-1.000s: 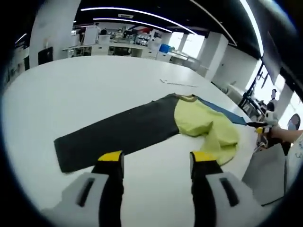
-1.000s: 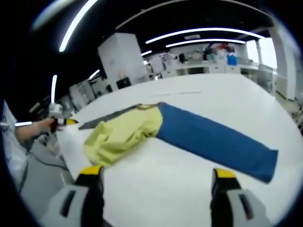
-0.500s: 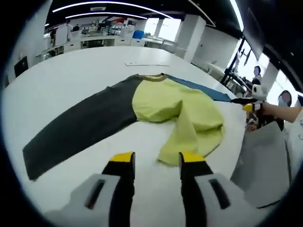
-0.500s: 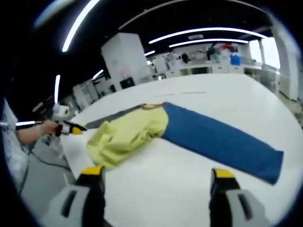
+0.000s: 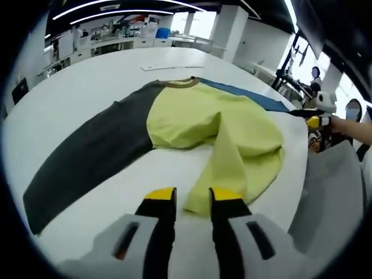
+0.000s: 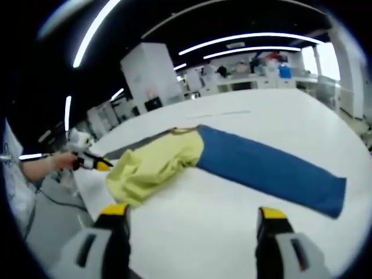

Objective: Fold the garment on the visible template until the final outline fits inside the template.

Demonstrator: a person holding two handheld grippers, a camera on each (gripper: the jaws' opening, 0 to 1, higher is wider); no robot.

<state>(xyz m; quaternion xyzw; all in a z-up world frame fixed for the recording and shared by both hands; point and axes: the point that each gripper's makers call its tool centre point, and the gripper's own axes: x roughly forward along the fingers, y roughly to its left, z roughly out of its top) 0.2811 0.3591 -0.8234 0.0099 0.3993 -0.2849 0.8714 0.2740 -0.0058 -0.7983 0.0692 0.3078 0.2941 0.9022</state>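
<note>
Since 1 s ago: left gripper [image 5: 192, 196] jaws narrowed, closed in on garment [image 5: 203, 125] hem at frame bottom-centre, not yet clamped; right gripper [image 6: 189, 214] spread wide, empty. Garment flat on table [image 5: 81, 93], mid-frame. Soft, light, limp; grip hem edge

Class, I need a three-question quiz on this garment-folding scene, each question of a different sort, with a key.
1. True or false: the left tool has its jaws close to a bunched yellow-green fabric edge of the long-sleeved garment.
2. Which sleeve lies nearer the right tool? A) dark grey sleeve B) blue sleeve
3. Fill in: the garment rests on a white ____.

Key: 1 true; 2 B; 3 table.
</note>
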